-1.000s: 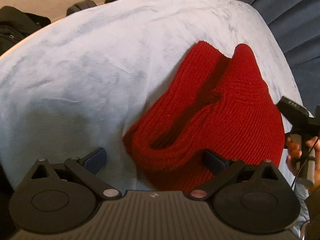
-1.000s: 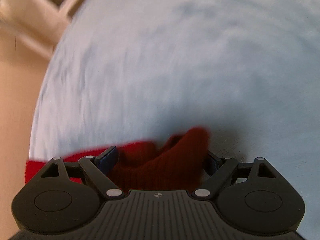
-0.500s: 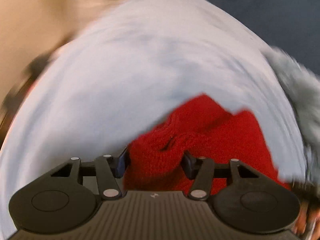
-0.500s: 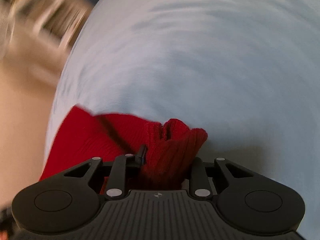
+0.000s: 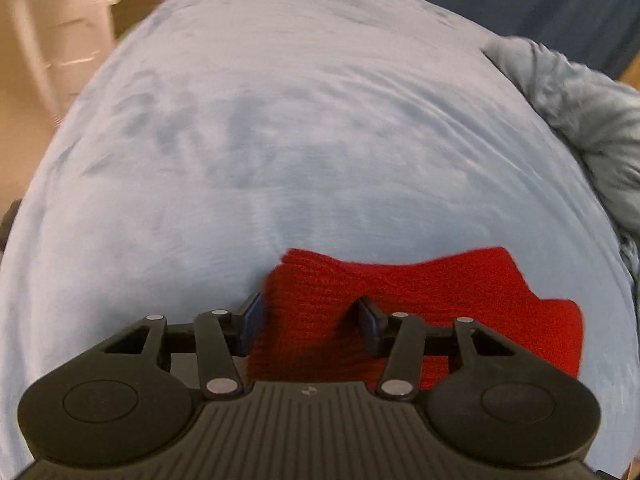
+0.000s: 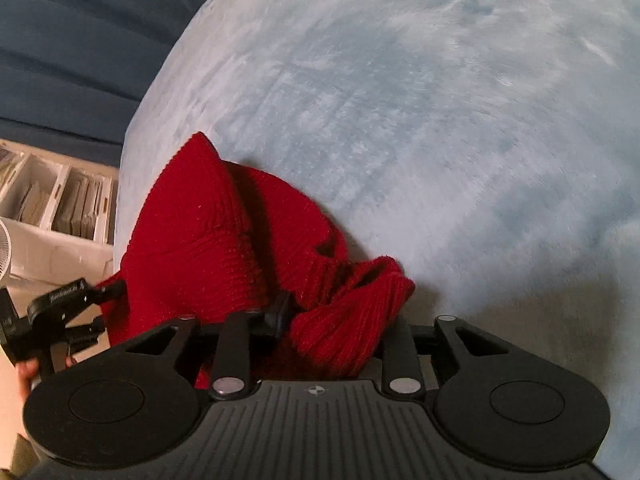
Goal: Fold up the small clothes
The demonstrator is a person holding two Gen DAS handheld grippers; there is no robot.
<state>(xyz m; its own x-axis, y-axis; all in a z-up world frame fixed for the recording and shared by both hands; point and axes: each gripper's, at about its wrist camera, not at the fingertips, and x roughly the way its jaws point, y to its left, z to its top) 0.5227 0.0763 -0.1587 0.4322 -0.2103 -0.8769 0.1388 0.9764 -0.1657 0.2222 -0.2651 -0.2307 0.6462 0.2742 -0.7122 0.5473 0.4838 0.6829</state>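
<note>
I am looking at a pale blue plush blanket [image 5: 304, 128] covering the bed surface; it is showing brushed streaks and shallow creases. A red knit hat [image 6: 224, 240] is lying partly on it near the edge, bunched and folded over itself. A grey-blue rumpled cover [image 5: 576, 112] is resting at the blanket's far right side, touching it.

Home bedroom: plush blue bedspread [image 5: 320, 120] (curtain [image 6: 72, 40] beside).
</note>
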